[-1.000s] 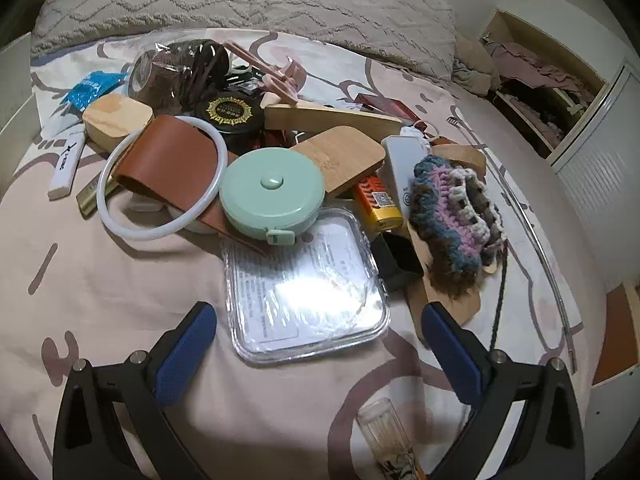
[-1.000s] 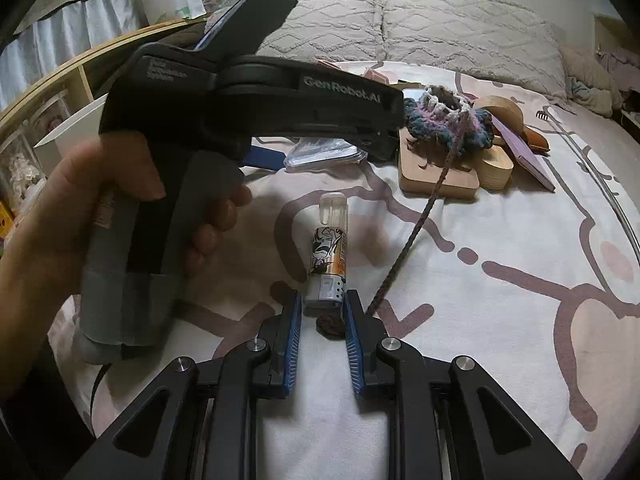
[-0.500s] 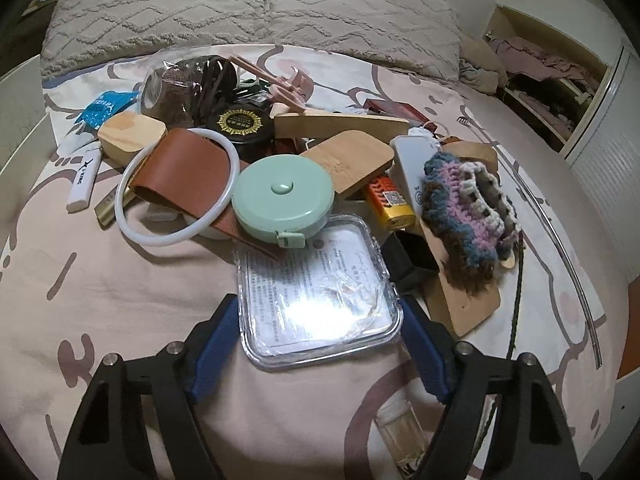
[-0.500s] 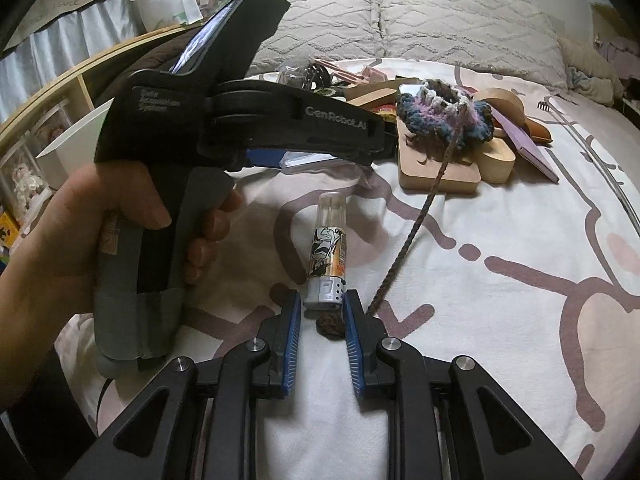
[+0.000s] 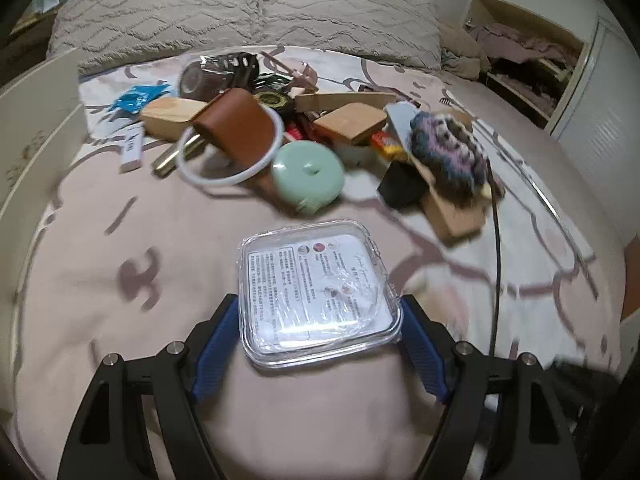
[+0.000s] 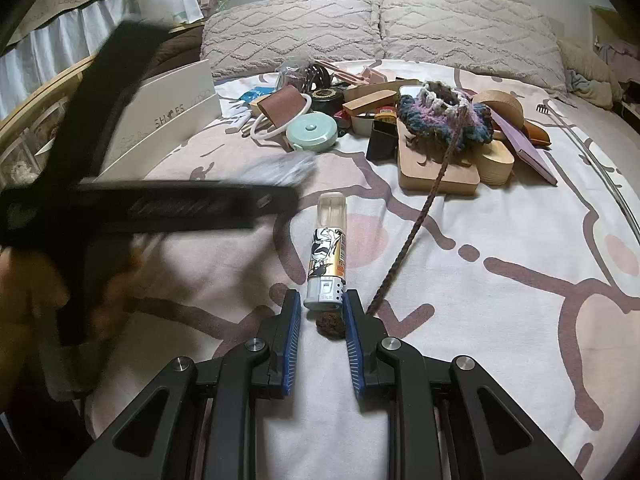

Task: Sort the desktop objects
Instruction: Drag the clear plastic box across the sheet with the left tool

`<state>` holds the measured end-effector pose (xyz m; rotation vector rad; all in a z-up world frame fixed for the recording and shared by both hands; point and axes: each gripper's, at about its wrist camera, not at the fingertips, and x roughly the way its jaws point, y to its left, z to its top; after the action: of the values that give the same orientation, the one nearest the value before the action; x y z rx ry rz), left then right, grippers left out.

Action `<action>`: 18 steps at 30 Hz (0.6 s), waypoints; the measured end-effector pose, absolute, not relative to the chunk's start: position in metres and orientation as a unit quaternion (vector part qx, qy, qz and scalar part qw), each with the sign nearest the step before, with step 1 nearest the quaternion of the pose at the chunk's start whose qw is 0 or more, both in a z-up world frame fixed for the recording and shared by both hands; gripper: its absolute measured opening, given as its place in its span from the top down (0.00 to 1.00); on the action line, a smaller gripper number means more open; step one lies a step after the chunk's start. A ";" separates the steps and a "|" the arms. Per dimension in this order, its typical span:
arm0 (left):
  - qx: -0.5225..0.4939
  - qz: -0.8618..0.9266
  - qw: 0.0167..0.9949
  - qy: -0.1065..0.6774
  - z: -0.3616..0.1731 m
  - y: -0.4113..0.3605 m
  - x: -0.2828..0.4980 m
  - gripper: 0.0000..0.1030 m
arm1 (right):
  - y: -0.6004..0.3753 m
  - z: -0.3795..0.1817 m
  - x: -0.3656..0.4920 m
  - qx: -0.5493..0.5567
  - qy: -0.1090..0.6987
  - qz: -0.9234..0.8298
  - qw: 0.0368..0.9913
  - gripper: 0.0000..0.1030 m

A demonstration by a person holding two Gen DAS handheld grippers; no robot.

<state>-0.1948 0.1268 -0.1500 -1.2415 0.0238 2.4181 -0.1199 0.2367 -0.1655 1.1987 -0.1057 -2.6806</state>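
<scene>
On the bed, left tool (image 5: 320, 344): I'm clamping the clear plastic box (image 5: 318, 292).
Right tool (image 6: 320, 320): parted around the lighter (image 6: 328, 256).

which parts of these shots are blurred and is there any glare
Left wrist view: the pile, such as the mint tape measure, is motion-smeared, while the clear plastic box between the left gripper's jaws stays sharp, with glare on its film. Right wrist view: the left gripper and hand are smeared; the lighter and bed are crisp.

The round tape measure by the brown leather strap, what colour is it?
Mint green tape measure, clearest in the right wrist view.
</scene>
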 end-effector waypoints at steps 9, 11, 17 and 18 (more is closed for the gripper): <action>-0.428 0.877 0.207 0.069 -0.153 0.095 -0.138 0.23 | 0.239 -0.165 -0.122 0.407 -0.046 -0.907 0.104 0.79; -0.423 0.880 0.202 0.077 -0.153 0.089 -0.129 0.23 | 0.238 -0.165 -0.121 0.407 -0.049 -0.906 0.105 0.77; -0.405 0.896 0.167 0.070 -0.157 0.079 -0.116 0.10 | 0.234 -0.163 -0.117 0.401 -0.079 -0.897 0.169 0.29; -0.403 0.898 0.164 0.068 -0.157 0.079 -0.115 0.10 | 0.230 -0.162 -0.116 0.401 -0.068 -0.899 0.165 0.29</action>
<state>-0.1149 0.0789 -0.1572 -1.1478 0.1924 2.5592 -0.1164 0.2304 -0.1624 1.1421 -0.1936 -2.5600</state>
